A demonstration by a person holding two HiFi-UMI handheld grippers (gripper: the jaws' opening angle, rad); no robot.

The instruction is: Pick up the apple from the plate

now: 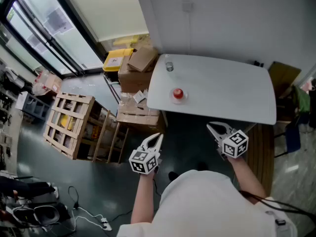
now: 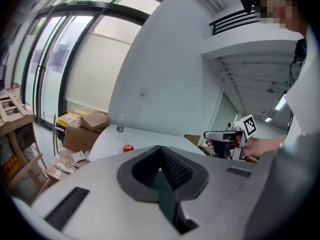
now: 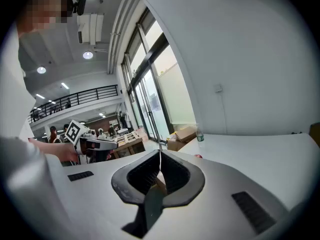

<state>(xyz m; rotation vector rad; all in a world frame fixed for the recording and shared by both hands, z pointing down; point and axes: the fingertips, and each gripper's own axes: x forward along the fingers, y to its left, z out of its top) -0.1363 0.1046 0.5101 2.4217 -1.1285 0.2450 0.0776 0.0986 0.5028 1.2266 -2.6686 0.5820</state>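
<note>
left hand-held gripper [image 2: 161, 151], jaws together, apple [image 2: 128, 148] beyond

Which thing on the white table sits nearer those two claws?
The red apple, toward the table's near edge; the clear bottle stands farther back, at the far corner.

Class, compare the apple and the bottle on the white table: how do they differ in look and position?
The apple is red and round; the bottle is clear and upright. The apple sits on a plate; the bottle stands straight on the table. The apple lies nearer the table's near edge, the bottle by its far edge. Both are at the table's left end.
</note>
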